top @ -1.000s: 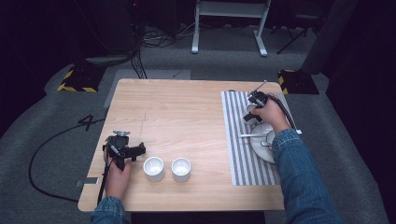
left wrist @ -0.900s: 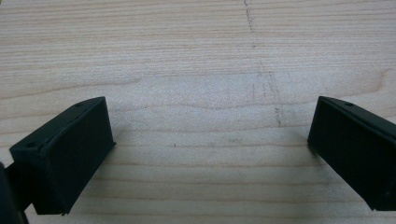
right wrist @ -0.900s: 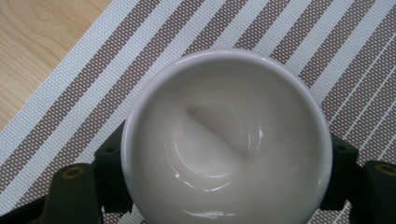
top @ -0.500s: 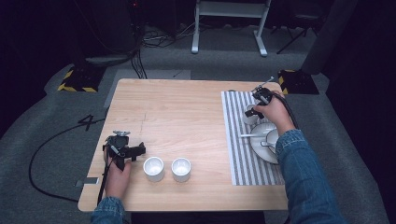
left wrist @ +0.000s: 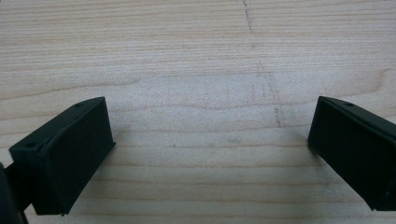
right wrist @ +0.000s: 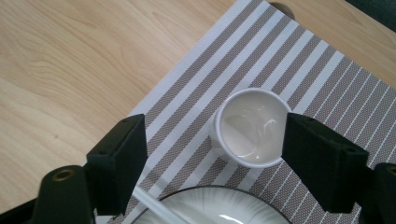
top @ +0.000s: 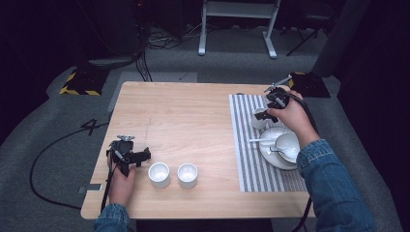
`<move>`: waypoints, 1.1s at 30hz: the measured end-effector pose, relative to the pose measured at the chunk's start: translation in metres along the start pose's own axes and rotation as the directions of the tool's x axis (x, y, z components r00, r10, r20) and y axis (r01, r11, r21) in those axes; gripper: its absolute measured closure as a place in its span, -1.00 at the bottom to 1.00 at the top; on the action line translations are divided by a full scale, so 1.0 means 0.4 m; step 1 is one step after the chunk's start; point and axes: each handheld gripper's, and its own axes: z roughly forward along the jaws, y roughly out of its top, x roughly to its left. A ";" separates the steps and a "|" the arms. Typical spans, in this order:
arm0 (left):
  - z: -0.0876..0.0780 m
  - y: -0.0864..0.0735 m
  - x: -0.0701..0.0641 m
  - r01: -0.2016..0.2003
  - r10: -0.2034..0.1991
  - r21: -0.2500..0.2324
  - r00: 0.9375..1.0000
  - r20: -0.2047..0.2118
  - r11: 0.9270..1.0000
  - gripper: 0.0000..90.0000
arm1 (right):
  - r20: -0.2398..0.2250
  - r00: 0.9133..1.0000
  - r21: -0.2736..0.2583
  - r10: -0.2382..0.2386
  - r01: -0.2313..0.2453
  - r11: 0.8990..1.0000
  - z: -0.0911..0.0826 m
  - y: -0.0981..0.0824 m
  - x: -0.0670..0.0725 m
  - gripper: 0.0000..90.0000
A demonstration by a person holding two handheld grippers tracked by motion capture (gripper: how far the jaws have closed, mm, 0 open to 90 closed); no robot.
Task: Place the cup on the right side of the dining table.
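The small white ceramic cup (right wrist: pixel 252 127) stands upright on the grey-and-white striped placemat (top: pixel 246 145), just beyond the far rim of the white round plate (top: pixel 270 157). All positions below are referred to this cup.

Right gripper (right wrist: pixel 212 154): the fingers (right wrist: pixel 119 163) are spread wide and hold nothing. In the right gripper view the cup sits between them but off centre, close against the right-hand finger and well apart from the left-hand one. Whether that finger already touches the cup wall cannot be confirmed from this angle; it appears just beside it. The cup is round, so it has no long axis to align; the opening faces up toward the camera.

Judgement: the coming move turns on this offset. The fingers need to shift sideways toward the cup and lower until they straddle the wall before closing.

Right hand (top: pixel 295 118): it reaches forward over the plate, wrist raised, with the gripper pitched down onto the cup from above. This hand is much the nearer.

Left gripper (top: pixel 129 155): it rests low over the pale wooden tabletop (top: pixel 183 121), well apart from the cup on the opposite side, fingers fully spread over bare wood. Two similar white cups (top: pixel 158 174) stand just beside it.
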 end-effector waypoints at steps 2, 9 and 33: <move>0.000 0.000 -0.001 0.004 -0.004 -0.003 1.000 0.000 1.000 -1.00 | -0.008 1.000 -0.007 -0.011 0.011 1.000 -0.015 0.000 0.015 -0.51; 0.000 0.000 0.000 0.000 0.000 0.000 1.000 0.000 1.000 -1.00 | -0.012 0.999 -0.042 -0.044 0.044 0.998 -0.079 -0.009 0.066 -0.51; 0.001 0.000 -0.001 0.004 -0.004 -0.003 1.000 0.000 1.000 -1.00 | -0.021 0.993 -0.149 -0.115 0.110 0.983 -0.232 -0.152 0.193 -0.52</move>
